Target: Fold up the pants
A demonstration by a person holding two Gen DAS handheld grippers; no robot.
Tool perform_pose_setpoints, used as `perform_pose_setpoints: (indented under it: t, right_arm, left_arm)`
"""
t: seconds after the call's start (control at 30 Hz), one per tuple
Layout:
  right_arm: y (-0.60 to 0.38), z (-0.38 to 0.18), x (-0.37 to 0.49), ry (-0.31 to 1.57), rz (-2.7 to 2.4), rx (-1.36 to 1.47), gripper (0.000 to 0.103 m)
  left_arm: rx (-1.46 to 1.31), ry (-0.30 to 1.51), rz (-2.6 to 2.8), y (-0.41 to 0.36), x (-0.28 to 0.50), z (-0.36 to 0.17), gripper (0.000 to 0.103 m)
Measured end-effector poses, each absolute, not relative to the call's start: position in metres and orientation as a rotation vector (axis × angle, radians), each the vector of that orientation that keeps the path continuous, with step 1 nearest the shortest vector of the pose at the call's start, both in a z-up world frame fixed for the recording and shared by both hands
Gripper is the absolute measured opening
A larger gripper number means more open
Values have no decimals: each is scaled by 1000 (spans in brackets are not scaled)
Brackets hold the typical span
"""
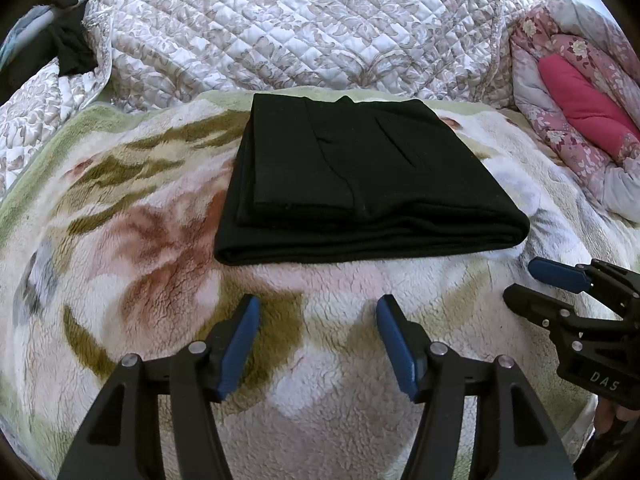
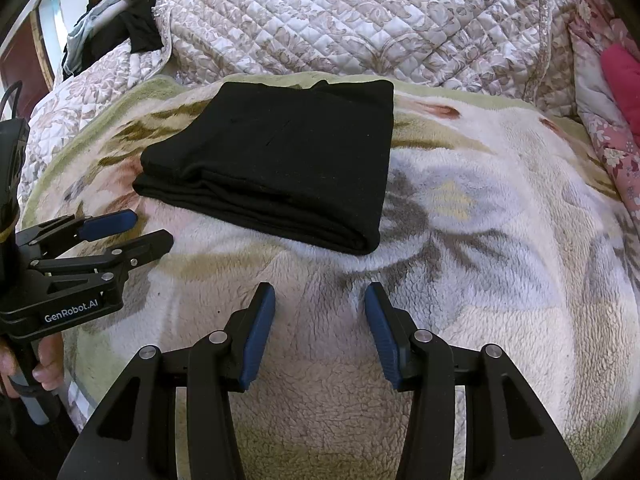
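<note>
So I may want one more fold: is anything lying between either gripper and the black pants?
Nothing visible. Only bare fleece blanket lies between the open left gripper and the near edge of the folded black pants; the same holds for the open right gripper. Both are empty and clear of the cloth.

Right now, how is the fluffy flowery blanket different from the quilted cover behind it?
The fluffy blanket has big, soft flowers in pink, olive and grey; the quilted cover has a small beige pattern stitched in diamonds. The fluffy blanket looks shaggy; the quilted cover looks smooth and shiny. The folded black pants lie on the fluffy blanket, not on the quilted cover. Both are pale and flowery.
</note>
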State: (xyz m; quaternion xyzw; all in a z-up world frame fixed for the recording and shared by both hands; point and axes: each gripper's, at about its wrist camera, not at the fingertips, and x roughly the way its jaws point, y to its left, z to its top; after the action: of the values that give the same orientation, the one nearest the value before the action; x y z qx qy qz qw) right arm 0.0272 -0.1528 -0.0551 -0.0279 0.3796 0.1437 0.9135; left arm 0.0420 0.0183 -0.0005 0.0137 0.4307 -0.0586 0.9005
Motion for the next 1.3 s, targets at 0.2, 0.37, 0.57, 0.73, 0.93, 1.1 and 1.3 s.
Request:
perform_pose_setpoints:
  t: [0.2,0.37,0.57,0.73,0.93,1.1,1.3]
  right_arm:
    - [-153,-55,27,782,296,-58,48]
    - [-152,-55,27,781,295,-58,48]
    - [-152,-55,27,782,295,-58,48]
    - [-153,-55,27,781,294,-59,48]
    - [-152,-56,27,781,294,-60,48]
    - [-152,-56,26,781,293,-58,48]
    - [-152,-56,27,780,293,-59,48]
  left_arm:
    - [26,894,-119,19,42,0,64]
    - [29,898,-113,18,43,-1,65]
    - [29,899,-111,18,44,-1,66]
    - [30,899,-113,19,44,-1,66]
    - [32,899,-113,19,44,-1,66]
    - [33,899,-114,19,44,-2,66]
    - [33,900,-114,19,44,-2,66]
